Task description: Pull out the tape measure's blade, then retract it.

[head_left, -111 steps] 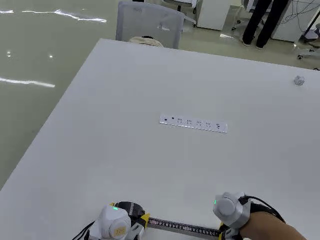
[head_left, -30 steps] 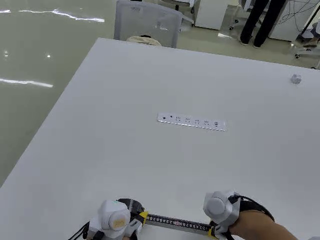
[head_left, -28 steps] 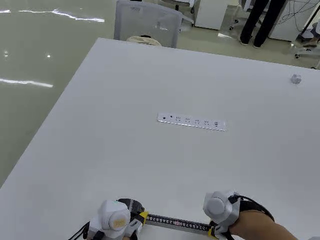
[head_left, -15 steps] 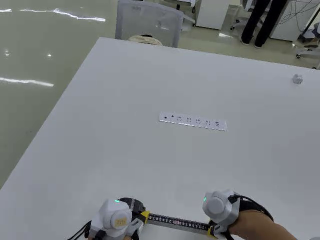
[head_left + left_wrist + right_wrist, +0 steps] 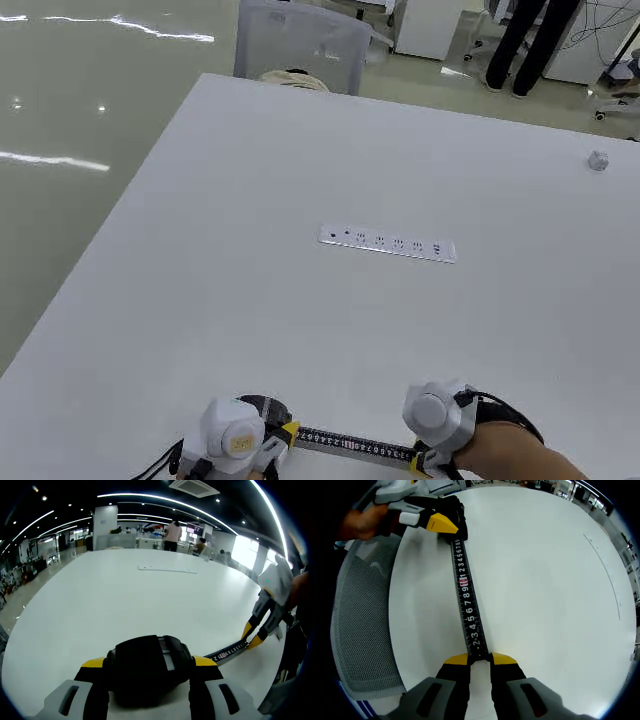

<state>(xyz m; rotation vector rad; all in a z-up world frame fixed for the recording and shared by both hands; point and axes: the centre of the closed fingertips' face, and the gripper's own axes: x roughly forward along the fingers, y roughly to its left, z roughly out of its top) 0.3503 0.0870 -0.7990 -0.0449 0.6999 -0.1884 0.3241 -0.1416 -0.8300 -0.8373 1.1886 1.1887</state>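
If the right tongs (image 5: 480,658) lose their pinch on the black steel blade with white numerals (image 5: 465,590), the spring will whip it back into the black rubber-clad tape measure case (image 5: 145,680). The end hook would then slam the case mouth. The grip looks thin: only the last bit of blade sits between the yellow tips.

Second risk is the case. The left tongs (image 5: 148,664) clamp it by its two sides, and a hard pull along the blade could drag it out forward.

Third is any roll of the right wrist, which twists the blade and could kink it.

For the retract, feed it back slowly and don't just let go.

Pose:
- Both tongs sit well to the near side of the flat white socket strip (image 5: 387,244), at the near edge of the white counter (image 5: 300,170).
- Left tongs are low, closed onto the case, aimed roughly towards the socket strip.
- Right tongs are off to the right of the case, nearly closed on the blade end and looking back along the blade at the case.
- The person's right forearm (image 5: 510,462) comes in from the near right corner.

The short run of exposed blade lies along the counter's near edge, probably resting on the surface, though I can't be sure from these angles.
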